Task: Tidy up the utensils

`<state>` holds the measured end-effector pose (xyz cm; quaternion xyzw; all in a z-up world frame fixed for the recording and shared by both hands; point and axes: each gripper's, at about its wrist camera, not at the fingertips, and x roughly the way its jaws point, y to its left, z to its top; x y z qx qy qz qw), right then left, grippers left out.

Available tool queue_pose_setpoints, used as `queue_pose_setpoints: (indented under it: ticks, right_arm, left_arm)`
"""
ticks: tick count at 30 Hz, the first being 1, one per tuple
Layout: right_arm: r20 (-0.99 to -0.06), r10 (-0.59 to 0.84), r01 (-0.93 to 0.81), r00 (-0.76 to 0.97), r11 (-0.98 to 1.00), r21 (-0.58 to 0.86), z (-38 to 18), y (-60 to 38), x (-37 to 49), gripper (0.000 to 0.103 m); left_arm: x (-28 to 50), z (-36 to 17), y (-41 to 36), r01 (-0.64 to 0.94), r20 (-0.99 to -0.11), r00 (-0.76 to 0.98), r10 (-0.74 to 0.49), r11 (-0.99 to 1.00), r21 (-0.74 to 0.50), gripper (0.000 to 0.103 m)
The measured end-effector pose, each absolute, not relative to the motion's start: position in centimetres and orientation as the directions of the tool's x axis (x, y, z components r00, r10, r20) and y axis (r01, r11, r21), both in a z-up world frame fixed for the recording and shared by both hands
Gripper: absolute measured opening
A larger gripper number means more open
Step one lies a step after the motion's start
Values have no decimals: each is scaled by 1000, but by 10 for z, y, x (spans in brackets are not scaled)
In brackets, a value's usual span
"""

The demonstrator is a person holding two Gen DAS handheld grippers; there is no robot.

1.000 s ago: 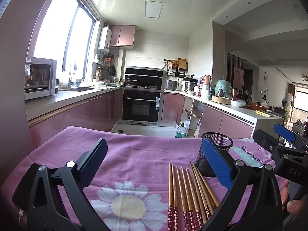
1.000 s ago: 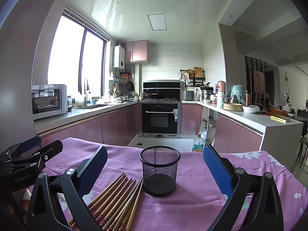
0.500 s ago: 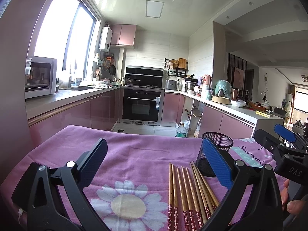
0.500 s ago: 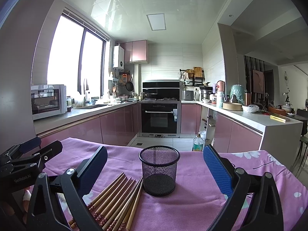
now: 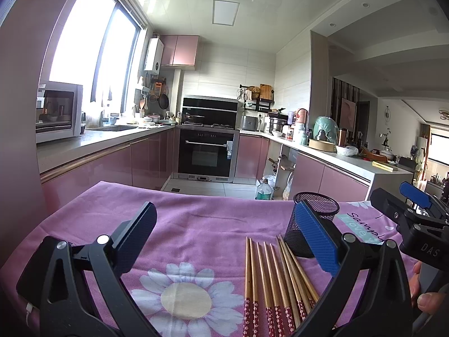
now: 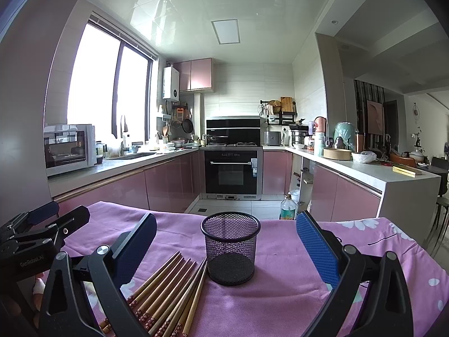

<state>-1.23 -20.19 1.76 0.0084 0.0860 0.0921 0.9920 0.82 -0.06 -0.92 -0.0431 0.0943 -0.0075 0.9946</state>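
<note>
— Where laid out, left to right: left gripper (image 5: 224, 241), fingers spread wide, nothing between them, hanging over the pink flowered cloth (image 5: 196, 224); then chopsticks (image 5: 276, 278), a fanned row flat on the cloth; then mesh cup (image 6: 230, 248), upright, just beyond and right of the chopstick tips; then right gripper (image 6: 226, 245), also spread wide and empty, framing the cup.

— Contact between chopsticks and cup?

— Nearest tips close against the cup's base; touching or not, cannot tell.

— Handling of the chopsticks?

— Likely light, stiff, thin wood or bamboo; smooth, prone to roll and to slip between flat pads (image 5: 314, 238). Packed side by side, so hard to single out one. Best hold judged at mid-shaft, across the length, on an outer stick first; red patterned ends thicker, a possible second choice.

— Handling of the cup?

— Probably light wire mesh, easily tipped or shoved by a stick going in. Steadying at the rim advisable.

— Hidden or unclear?

— Patterned chopstick ends cut off at the lower edge and partly behind gripper frames; exact count unsure. Cup interior appears empty, floor dim through mesh. Only fingertips of a hand (image 5: 426, 295) visible at far right. Printed lettering on the cloth partly covered.
</note>
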Motion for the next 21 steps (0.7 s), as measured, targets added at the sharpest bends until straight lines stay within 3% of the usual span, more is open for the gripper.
queue_pose_setpoints:
  ticks: [21]
  right_arm:
    - [-171, 181, -178, 968, 983, 37, 18, -201, -12, 96]
  left_arm:
    - [8, -9, 0, 6, -188, 982, -22, 996, -86, 97]
